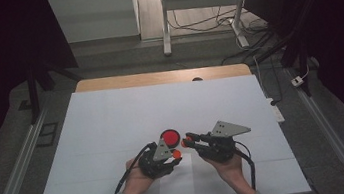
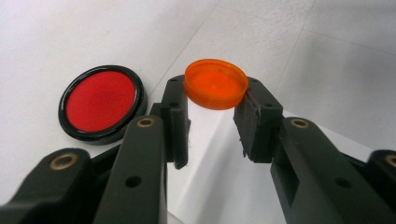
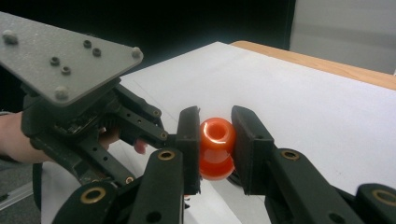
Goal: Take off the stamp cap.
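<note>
High view: my left tongs and right tongs meet tip to tip over the white worktop, hands low and level.

Left gripper view: my tongs clamp a smooth, round orange cap; a glossy red disc, black-rimmed, lies just left.

Right gripper view: my tongs clamp a rounded orange bottle, neck open.

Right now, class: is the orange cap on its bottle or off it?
Off. The left claw grips the orange cap alone, while the right claw holds the open-mouthed orange bottle.
</note>
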